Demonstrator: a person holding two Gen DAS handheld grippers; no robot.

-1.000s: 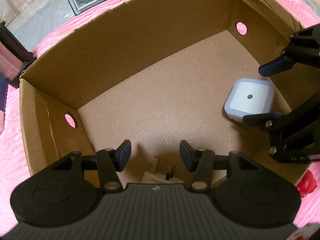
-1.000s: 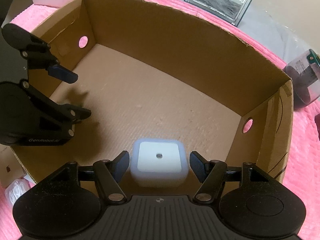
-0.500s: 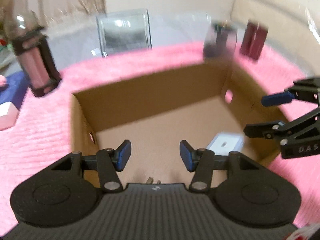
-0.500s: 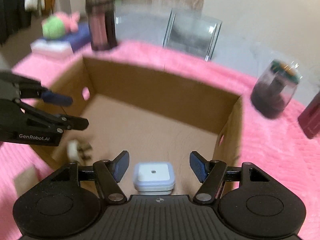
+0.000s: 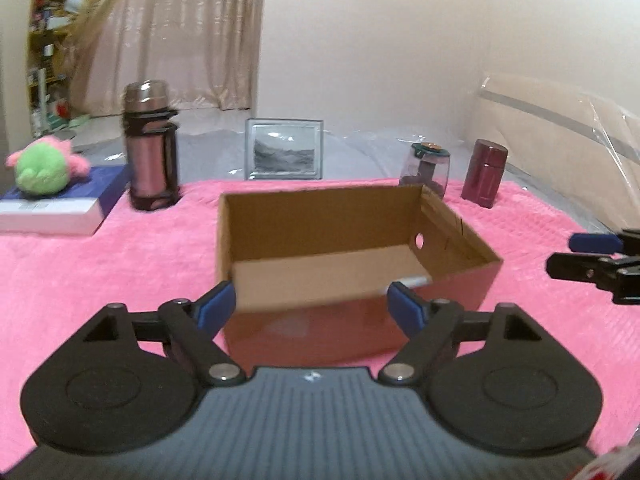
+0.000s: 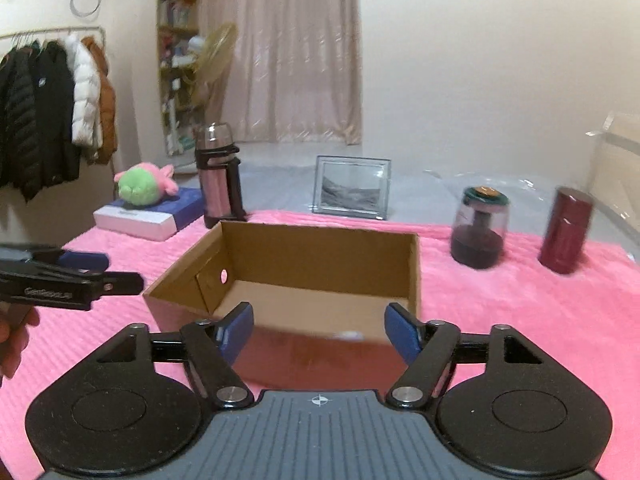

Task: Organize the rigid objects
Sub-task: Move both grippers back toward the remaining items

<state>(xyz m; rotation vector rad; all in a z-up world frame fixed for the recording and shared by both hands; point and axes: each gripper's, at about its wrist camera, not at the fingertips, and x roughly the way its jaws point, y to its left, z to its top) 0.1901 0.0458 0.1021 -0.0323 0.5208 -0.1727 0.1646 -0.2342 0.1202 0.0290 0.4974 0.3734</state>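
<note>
An open cardboard box (image 5: pixel 320 220) (image 6: pixel 320 252) stands on the pink blanket (image 5: pixel 100 272). Only a pale sliver of the small white square thing (image 5: pixel 414 280) (image 6: pixel 348 335) shows over the box's near wall. My left gripper (image 5: pixel 312 306) hangs in front of the box and above it, its jaws opening, with nothing between the pads. My right gripper (image 6: pixel 320 330) is drawn back the same way, jaws opening and empty. Each gripper shows at the edge of the other's view: the right gripper (image 5: pixel 588 256), the left gripper (image 6: pixel 100 270).
Behind the box stand a pink and black thermos (image 5: pixel 150 148) (image 6: pixel 218 176), a picture frame (image 5: pixel 284 154), a glass jar (image 5: pixel 426 168) and a dark red flask (image 5: pixel 486 172). A green plush toy (image 5: pixel 40 168) lies on a blue and white box (image 5: pixel 60 204). Coats (image 6: pixel 52 112) hang at the left.
Both grippers have pulled up and back out of the box and now look across it instead of down into it. Both jaws stand wider. The white square thing stayed inside.
</note>
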